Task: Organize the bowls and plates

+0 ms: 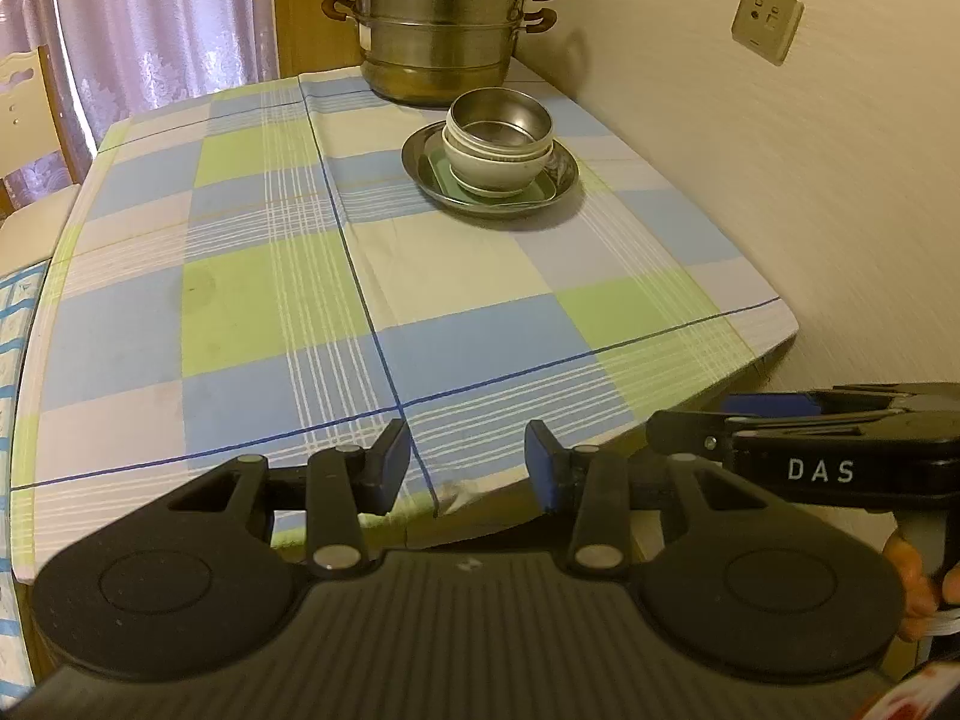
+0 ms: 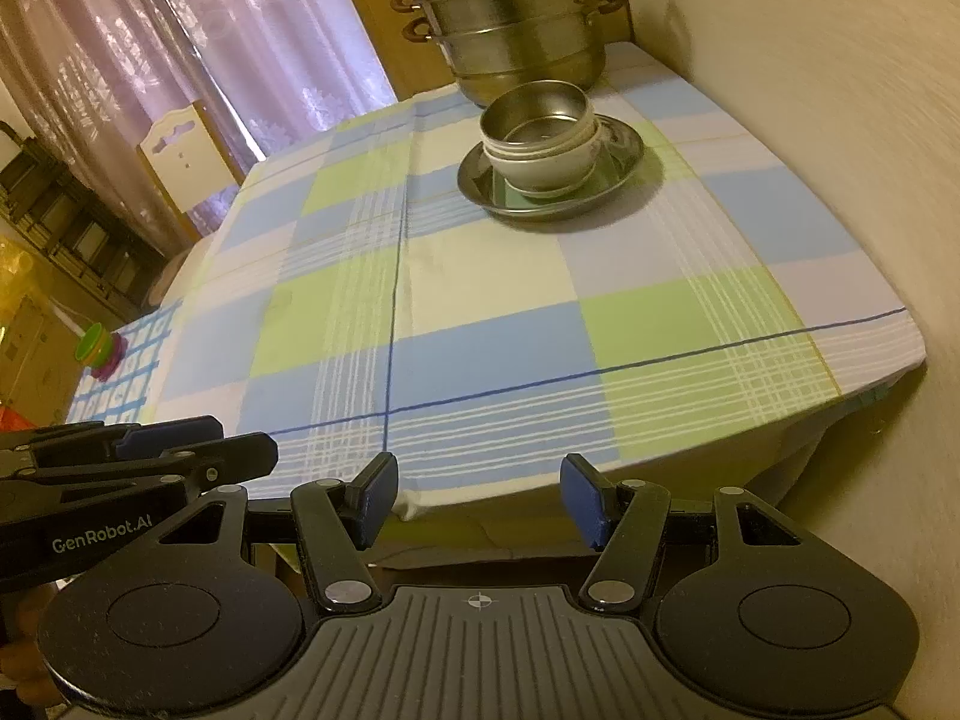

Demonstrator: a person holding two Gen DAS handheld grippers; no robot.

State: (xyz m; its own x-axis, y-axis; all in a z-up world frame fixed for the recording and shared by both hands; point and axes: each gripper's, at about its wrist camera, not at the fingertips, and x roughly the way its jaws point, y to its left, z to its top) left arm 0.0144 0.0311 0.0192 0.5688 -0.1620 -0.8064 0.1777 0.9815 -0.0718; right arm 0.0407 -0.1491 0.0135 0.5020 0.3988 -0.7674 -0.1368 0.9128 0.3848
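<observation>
Both claws hang off the near edge of the table with nothing between their blue pads. Left gripper (image 1: pixel 468 468) has its jaws parted to a moderate gap, over the cloth's hem; right gripper (image 2: pixel 479 498) is spread somewhat wider and likewise touches nothing. Each one shows at the side of the other's view, close alongside.

On the checked tablecloth (image 1: pixel 240 300), towards the far right corner by the wall, sits a steel plate (image 1: pixel 420 163). A green dish (image 1: pixel 447 183) lies in it, and on that a white bowl (image 1: pixel 492 171); there may be a second white bowl nested inside, though the rims are hard to separate. A steel bowl (image 1: pixel 501 114) tops the stack. Just behind it, in the far corner, stands a tiered steamer pot (image 1: pixel 441 30).
</observation>
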